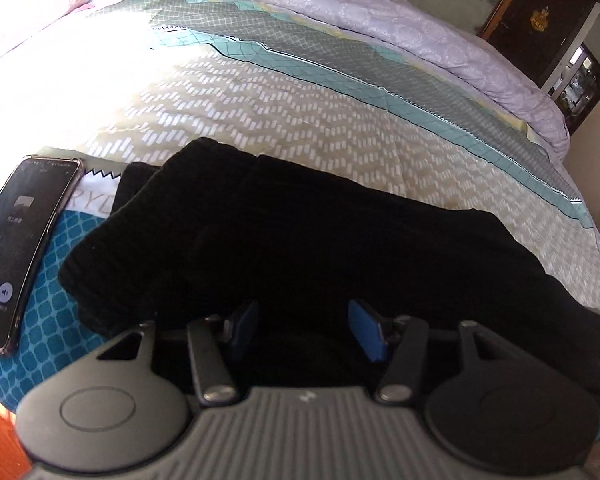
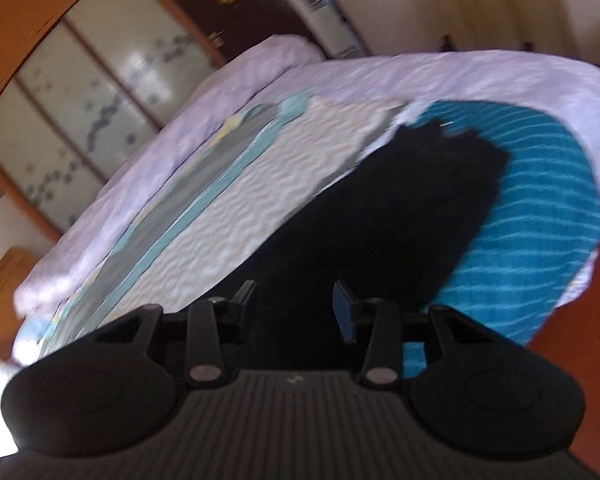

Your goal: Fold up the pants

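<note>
A bed (image 1: 260,92) with a patterned cover is filling both views, a pale purple quilt (image 1: 420,28) is lying bunched along its far side, and the black pants (image 1: 300,240) are lying stretched along its near edge, partly over a blue patch of the cover. The left gripper (image 1: 304,330) is hovering just over the pants with its jaws spread and nothing between them, and the right gripper (image 2: 294,306) is hanging open above the pants in the same way. A phone (image 1: 16,248) with a lit screen is lying on the cover just left of the pants.
</note>
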A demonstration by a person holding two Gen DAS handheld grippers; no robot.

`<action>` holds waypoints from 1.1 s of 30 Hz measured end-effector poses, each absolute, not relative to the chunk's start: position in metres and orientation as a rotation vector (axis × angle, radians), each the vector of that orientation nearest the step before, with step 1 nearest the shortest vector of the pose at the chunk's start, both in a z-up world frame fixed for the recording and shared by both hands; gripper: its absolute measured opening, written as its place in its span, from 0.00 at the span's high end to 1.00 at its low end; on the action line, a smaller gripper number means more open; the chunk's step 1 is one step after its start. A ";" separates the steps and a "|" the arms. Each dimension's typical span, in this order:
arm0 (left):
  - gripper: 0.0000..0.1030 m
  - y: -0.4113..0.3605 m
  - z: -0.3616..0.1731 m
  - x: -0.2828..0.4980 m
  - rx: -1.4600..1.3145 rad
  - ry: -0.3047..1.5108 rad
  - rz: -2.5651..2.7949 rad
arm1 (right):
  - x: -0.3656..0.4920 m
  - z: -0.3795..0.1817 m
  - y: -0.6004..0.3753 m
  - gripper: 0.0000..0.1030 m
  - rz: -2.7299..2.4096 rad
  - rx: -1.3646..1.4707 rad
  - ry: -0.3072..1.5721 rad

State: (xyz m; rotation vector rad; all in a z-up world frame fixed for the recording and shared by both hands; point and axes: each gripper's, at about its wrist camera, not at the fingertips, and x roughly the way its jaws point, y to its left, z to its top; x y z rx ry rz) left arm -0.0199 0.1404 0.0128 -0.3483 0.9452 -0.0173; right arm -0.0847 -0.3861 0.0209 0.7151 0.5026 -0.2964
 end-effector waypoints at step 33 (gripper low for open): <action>0.46 0.126 0.031 -0.020 -0.374 1.006 0.067 | -0.079 -0.028 -0.504 0.61 -0.308 0.934 0.342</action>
